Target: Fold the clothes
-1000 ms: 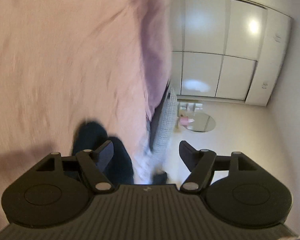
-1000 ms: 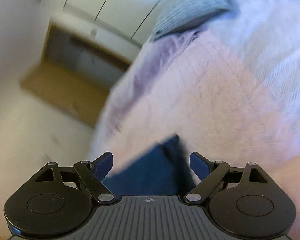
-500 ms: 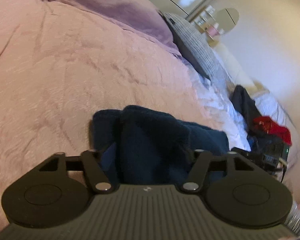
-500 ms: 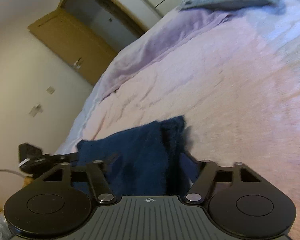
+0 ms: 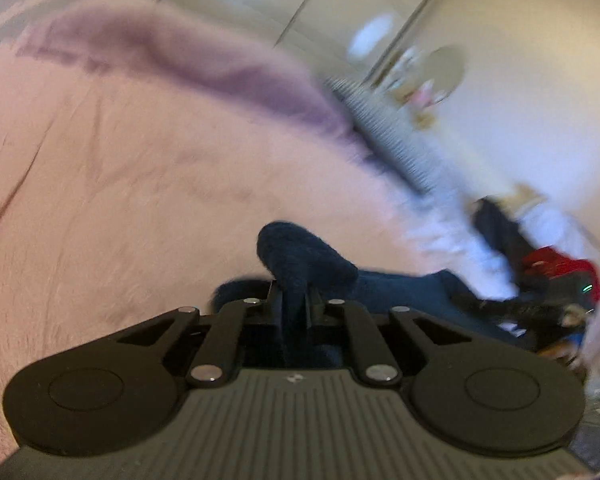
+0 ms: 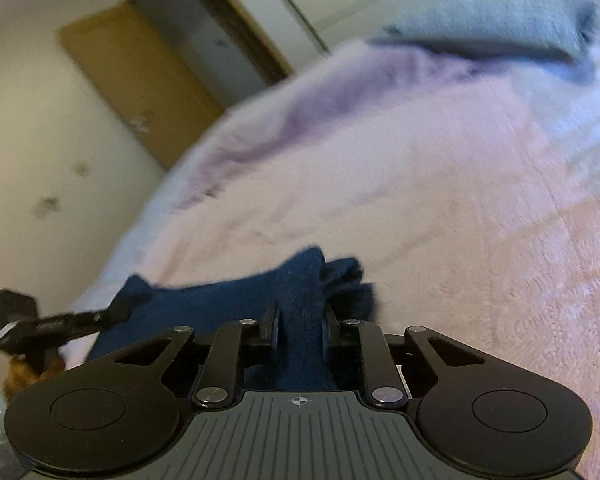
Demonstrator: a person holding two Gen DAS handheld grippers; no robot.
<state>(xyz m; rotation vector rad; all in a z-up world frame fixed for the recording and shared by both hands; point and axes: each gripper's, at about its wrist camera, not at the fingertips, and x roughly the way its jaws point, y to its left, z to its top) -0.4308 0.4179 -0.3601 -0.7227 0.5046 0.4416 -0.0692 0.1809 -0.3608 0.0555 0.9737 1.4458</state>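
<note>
On the near edge of the fuzzy pink bedspread point(image 5: 148, 184) lies the dark navy fleece garment point(image 6: 228, 300) (bunched). Left gripper point(image 5: 294, 300) and right gripper point(image 6: 300, 320) each pinch a fold of it.

Left gripper point(image 5: 296, 304): matte black, two round discs at the sides, each with a raised ring. Angled link arms joined by silver screws. Grey ribbed plate below, a small mark at its top centre. Right gripper point(image 6: 300, 322): same black build, same silver screws, grey ribbed plate bearing a small crosshair mark. Blurred at the edges.
</note>
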